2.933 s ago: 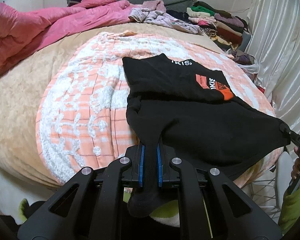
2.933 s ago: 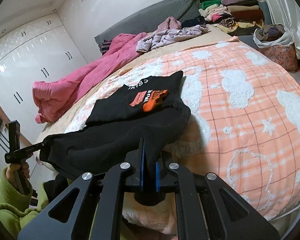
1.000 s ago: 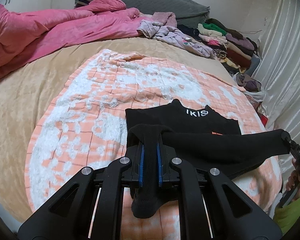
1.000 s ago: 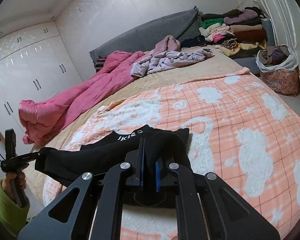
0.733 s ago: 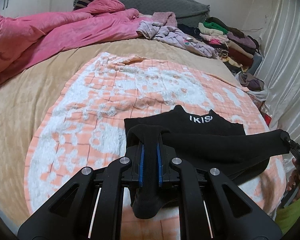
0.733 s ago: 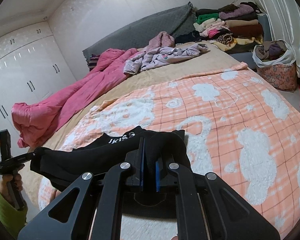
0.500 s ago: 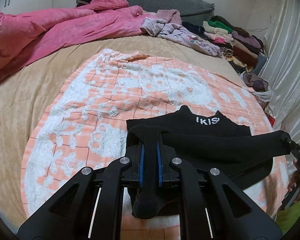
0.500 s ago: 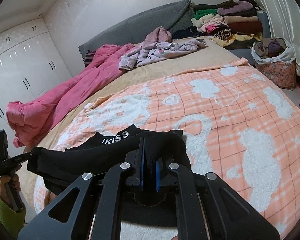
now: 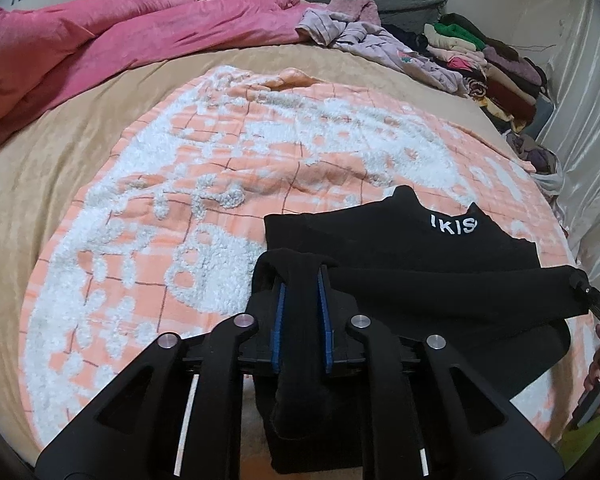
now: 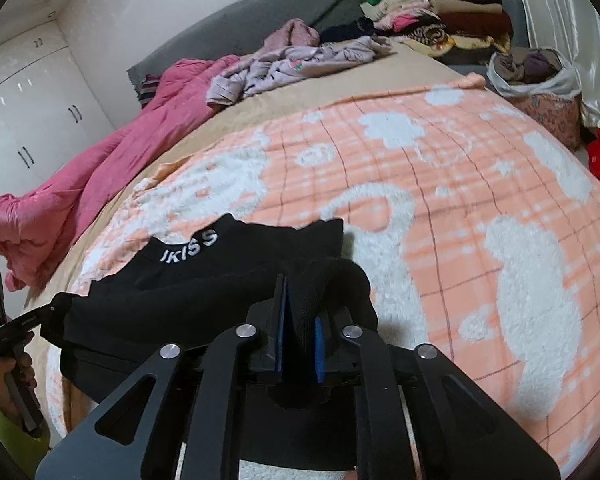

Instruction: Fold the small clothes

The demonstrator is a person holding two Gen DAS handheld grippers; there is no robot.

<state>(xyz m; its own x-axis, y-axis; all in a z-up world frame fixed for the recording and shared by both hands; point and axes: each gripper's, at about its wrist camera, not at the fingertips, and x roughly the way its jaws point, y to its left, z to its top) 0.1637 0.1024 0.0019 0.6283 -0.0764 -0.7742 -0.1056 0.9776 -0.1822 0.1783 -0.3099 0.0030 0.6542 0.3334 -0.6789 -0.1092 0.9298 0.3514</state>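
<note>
A small black garment (image 9: 404,248) with white lettering lies on the orange and white blanket (image 9: 236,168). Its near edge is lifted and folded over toward the lettered end. My left gripper (image 9: 300,280) is shut on one corner of that edge. My right gripper (image 10: 298,292) is shut on the other corner, and it shows at the right edge of the left wrist view (image 9: 584,284). The fabric (image 10: 172,292) stretches taut between both grippers above the lower layer. The lettered end (image 10: 192,246) lies flat on the blanket.
A pink duvet (image 9: 120,36) lies at the back left of the bed. Loose lilac clothes (image 10: 296,62) and a stack of folded clothes (image 10: 440,8) sit at the far end. A bag of clothes (image 10: 536,76) stands beside the bed. White wardrobes (image 10: 32,120) stand at the left.
Both grippers have carried the held edge forward over the garment. The orange print is now covered and only the lettered end shows. The grips have not changed.
</note>
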